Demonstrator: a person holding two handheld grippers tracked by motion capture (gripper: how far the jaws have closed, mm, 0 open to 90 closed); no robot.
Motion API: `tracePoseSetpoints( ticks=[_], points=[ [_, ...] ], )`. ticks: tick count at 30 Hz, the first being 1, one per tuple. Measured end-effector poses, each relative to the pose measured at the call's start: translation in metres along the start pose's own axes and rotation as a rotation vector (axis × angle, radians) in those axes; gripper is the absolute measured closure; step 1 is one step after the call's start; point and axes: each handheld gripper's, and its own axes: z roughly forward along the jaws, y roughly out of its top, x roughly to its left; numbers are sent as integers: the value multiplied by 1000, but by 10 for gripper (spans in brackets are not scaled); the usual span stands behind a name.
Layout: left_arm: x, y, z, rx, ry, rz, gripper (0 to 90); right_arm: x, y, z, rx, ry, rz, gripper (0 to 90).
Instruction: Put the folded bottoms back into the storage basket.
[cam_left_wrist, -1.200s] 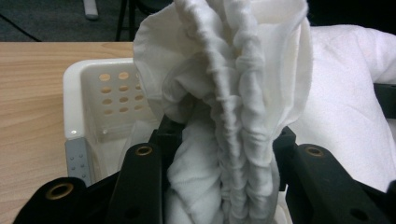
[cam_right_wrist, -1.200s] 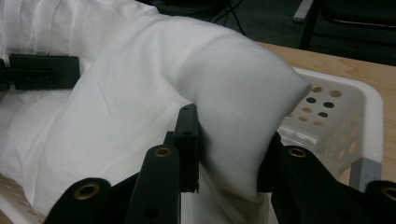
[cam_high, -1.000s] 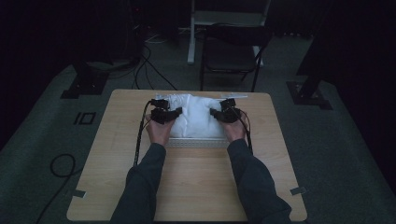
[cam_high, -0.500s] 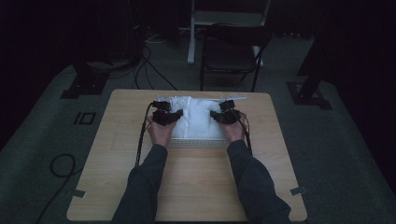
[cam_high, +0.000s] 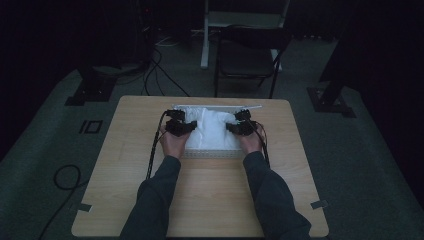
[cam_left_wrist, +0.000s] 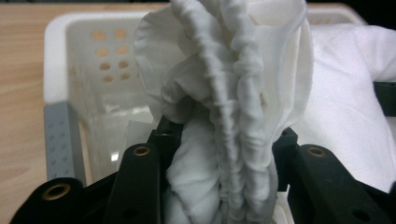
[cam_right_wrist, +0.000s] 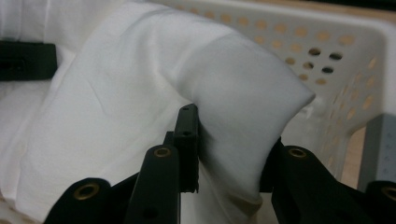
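Note:
A white perforated plastic basket (cam_high: 210, 153) sits at the far middle of the wooden table (cam_high: 210, 200), with a white cloth (cam_high: 212, 130) heaped in it. My left gripper (cam_high: 189, 128) reaches in from the basket's left side and is shut on a gathered, ruffled bunch of the cloth (cam_left_wrist: 233, 93), which stands up between the jaws (cam_left_wrist: 224, 140). My right gripper (cam_high: 230, 128) comes in from the right side and is shut on a smooth fold of the same cloth (cam_right_wrist: 243, 93), pinched between its jaws (cam_right_wrist: 231, 140). The basket wall (cam_right_wrist: 327, 32) rises just behind that fold.
A dark folding chair (cam_high: 250, 55) stands beyond the table's far edge. Cables (cam_high: 160, 70) and stand bases (cam_high: 87, 92) lie on the dark floor around it. Bare tabletop lies between the basket and the near edge, crossed by both forearms.

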Motion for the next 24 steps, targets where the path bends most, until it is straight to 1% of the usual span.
tracePoseSetpoints(
  ticks=[1,2,3,4,5,6,7,9,10,11,13,14,16,18,20,21,22,24],
  points=[
    [1,1,2,41,-10,-24,531,-1,0,2,17,1,9,686],
    [3,1,2,61,-5,-29,476,-2,-1,4,41,0,19,658],
    [4,1,1,55,17,-25,437,-3,-1,6,60,-5,26,607],
    [6,1,-2,46,25,-24,403,-5,-2,8,80,-16,37,549],
    [8,1,-5,38,24,-29,382,-7,-2,7,88,-19,56,489],
    [11,2,-9,22,33,-33,352,-9,-2,5,81,-27,62,431],
    [13,2,-14,-2,29,-34,341,-9,-1,2,66,-49,50,363],
    [17,3,-27,-67,34,-31,319,-10,0,-10,12,-102,24,302],
    [20,3,-35,-106,27,-34,320,-11,1,-18,-27,-122,20,291],
    [24,2,-42,-134,19,-38,320,-14,1,-26,-67,-133,23,289],
    [32,0,-54,-161,22,-44,320,-21,0,-41,-134,-160,29,294],
    [36,-1,-59,-171,34,-44,320,-25,-2,-48,-154,-172,43,305],
    [46,-5,-67,-177,38,-56,321,-36,-7,-58,-187,-179,68,329],
    [54,-10,-72,-187,54,-64,325,-48,-14,-64,-196,-198,87,341],
    [63,-15,-75,-189,78,-77,326,-61,-20,-66,-187,-212,116,346],
    [67,-17,-75,-191,84,-94,326,-68,-24,-65,-180,-213,131,348],
    [72,-19,-75,-190,89,-111,326,-74,-28,-64,-173,-224,143,348],
    [80,-23,-74,-182,116,-133,325,-85,-36,-61,-157,-241,169,348]
  ],
)
